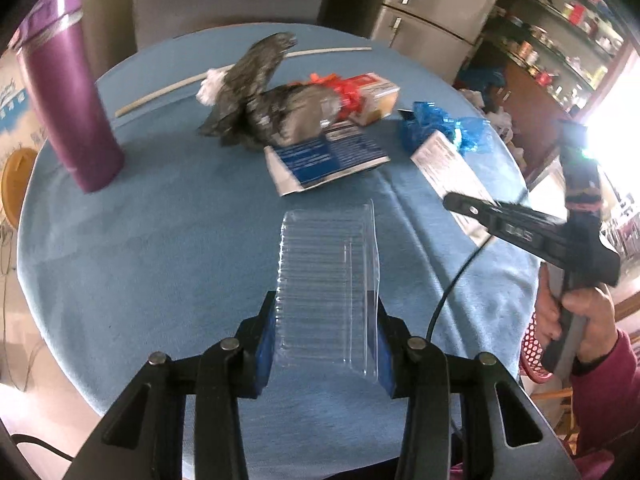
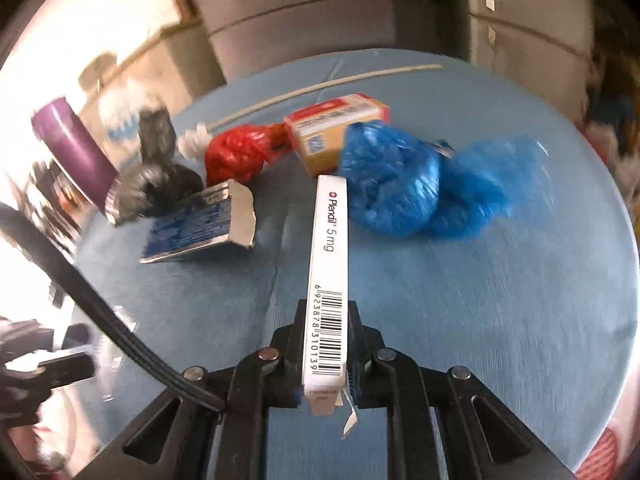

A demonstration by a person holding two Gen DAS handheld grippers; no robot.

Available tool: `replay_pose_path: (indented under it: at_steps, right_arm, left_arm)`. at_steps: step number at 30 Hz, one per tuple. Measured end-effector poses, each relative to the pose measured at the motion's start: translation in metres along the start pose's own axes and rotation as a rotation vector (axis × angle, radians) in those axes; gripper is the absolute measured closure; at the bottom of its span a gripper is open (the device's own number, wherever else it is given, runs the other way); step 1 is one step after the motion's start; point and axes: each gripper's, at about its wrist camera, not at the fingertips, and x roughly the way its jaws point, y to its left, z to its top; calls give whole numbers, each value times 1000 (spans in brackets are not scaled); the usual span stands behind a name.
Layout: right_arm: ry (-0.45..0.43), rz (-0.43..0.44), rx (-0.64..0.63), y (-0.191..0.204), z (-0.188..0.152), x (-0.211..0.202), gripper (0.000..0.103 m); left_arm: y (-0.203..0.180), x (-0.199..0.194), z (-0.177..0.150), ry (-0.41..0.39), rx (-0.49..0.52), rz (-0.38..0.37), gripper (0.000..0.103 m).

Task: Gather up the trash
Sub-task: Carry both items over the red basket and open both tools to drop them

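Left gripper (image 1: 326, 344) clamped on clear tray (image 1: 328, 276), right gripper (image 2: 324, 354) on white box (image 2: 327, 280), far clutter blurred.

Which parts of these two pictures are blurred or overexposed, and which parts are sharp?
Left wrist view: window glare burns out the right edge; the grey bag is smeared; the clear plastic tray is fairly sharp. Right wrist view: the blue bag and purple tumbler are motion-blurred; the white box reads sharply.

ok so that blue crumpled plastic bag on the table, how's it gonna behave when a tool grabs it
The blue plastic bag looks thin and crumpled, so it will probably squash between the pads and hang floppy rather than keep its shape. It seems light for its bulk, so a push would likely slide it across the blue tablecloth. It looks unlikely to roll.
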Motion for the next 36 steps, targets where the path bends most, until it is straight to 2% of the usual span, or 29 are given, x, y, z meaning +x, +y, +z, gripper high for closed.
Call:
replay_pose_path:
  at_steps: [6,11,15,21,26,29,31,33,34,36]
  right_arm:
    - [-41,53,134,-33,-46,-58,87]
    - [-60,17,192,-54,-79,-89,87]
    - [-62,-21,240,-78,-108,-119,87]
    - [-21,-50,286,-118,-151,-155,86]
    - [43,-72,328,-146,-174,-164,85]
    - [60,-83,382,-164,-187,-170,83]
    - [72,-60,442,-177,-194,-172,83]
    - [68,-76,483,-188,-199,-175,82]
    - [65,-90,490,-190,-199,-175,82]
    - [55,-99,509,-195,-201,-178,82]
  left_arm:
    - [-30,3,10,-5,85,-13,60]
    - [-67,10,17,11,181,-53,60]
    - [-116,25,23,33,306,-102,60]
    - [-195,55,30,79,486,-188,60]
    - [-252,74,25,119,612,-238,60]
    - [-277,82,21,148,654,-266,59]
    - [-289,89,19,179,658,-294,59]
    - [-295,92,18,200,662,-320,51]
    - [-296,90,17,195,660,-322,43]
    - [-296,85,15,177,656,-337,39]
